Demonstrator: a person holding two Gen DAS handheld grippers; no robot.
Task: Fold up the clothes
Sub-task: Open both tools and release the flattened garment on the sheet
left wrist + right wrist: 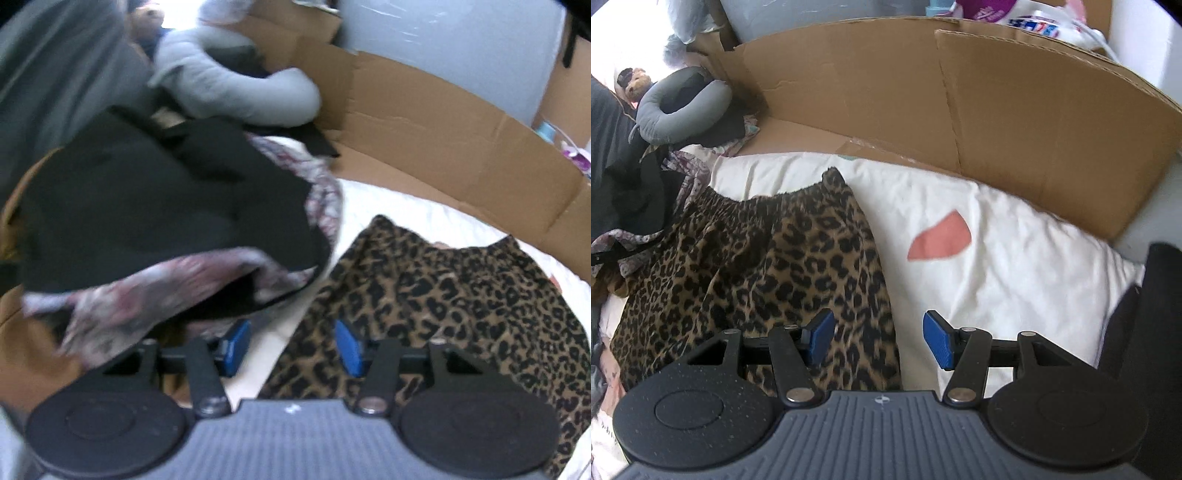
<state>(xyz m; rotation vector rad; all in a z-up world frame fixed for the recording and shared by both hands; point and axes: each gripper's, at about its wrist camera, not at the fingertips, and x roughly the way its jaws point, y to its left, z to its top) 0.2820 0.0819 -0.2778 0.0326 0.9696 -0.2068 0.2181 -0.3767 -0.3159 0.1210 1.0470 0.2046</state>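
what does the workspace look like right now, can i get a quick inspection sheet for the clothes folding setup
surface: white bedding, wrinkled, with a pink patch printed on it
job's things: leopard print garment lying spread on the bedding, not yet folded; black garment and floral garment heaped to its left
clutter: grey neck pillow and a small teddy bear beyond the heap
grippers: left gripper open, empty, above the leopard garment's left edge; right gripper open, empty, above its right edge
cables: nothing seen
surroundings: cardboard wall standing along the far side of the bedding; bags behind it
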